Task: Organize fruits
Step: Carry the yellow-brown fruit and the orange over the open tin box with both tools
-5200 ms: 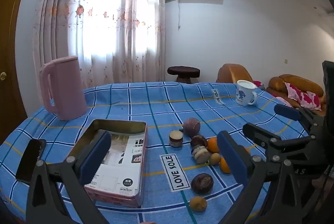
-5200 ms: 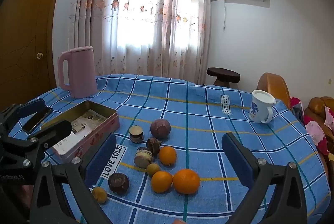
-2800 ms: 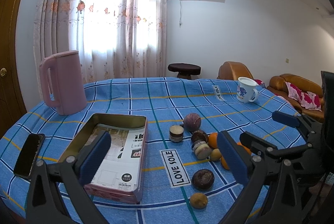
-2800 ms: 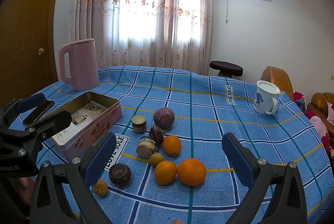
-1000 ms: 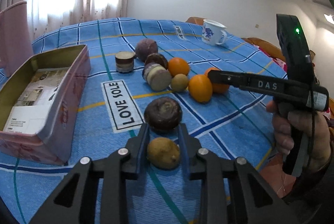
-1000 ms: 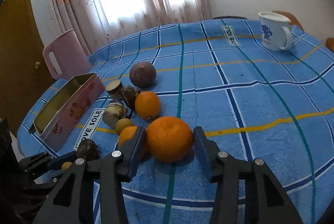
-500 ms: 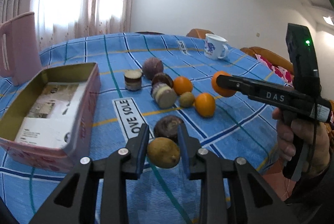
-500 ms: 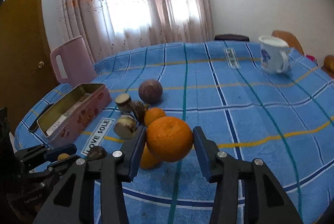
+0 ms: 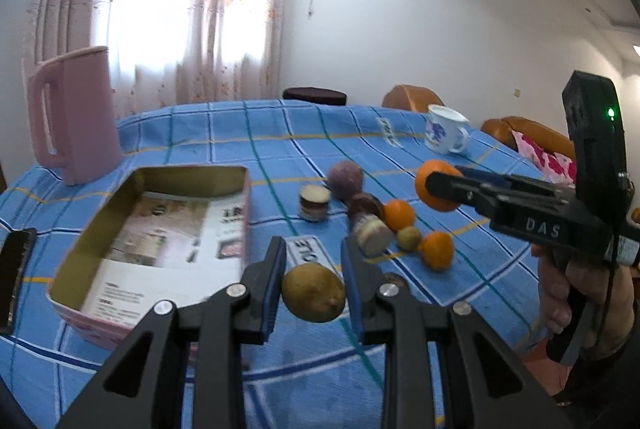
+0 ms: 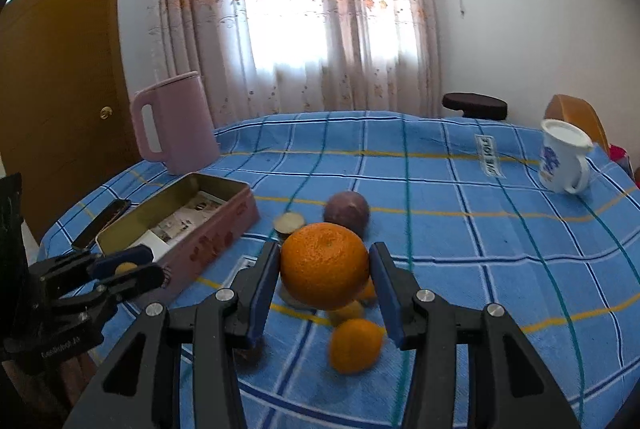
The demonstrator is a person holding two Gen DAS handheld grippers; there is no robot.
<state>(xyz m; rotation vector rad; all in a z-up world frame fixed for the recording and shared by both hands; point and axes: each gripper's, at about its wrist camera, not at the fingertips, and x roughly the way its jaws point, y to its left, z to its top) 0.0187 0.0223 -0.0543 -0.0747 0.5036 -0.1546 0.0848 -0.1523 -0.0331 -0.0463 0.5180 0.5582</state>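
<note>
My left gripper [image 9: 314, 291] is shut on a small yellow-brown fruit [image 9: 313, 293] and holds it above the cloth, near the right end of the open pink tin [image 9: 160, 229]. My right gripper [image 10: 325, 277] is shut on a large orange [image 10: 324, 271], lifted above the fruit pile; it also shows in the left wrist view [image 9: 436, 185]. On the cloth remain a purple round fruit [image 10: 346, 211], two smaller oranges [image 9: 438, 249], a small greenish fruit [image 9: 409, 237] and cut brown pieces [image 9: 314, 201]. The tin holds printed paper.
A pink jug [image 9: 74, 117] stands behind the tin. A white mug [image 10: 562, 161] stands at the far right. A dark phone [image 10: 100, 223] lies left of the tin. The table is round with a blue checked cloth [image 10: 460, 229].
Both grippers came down open, shut on their fruits and lifted them off the cloth. In the last half second both rose further and moved left toward the tin.
</note>
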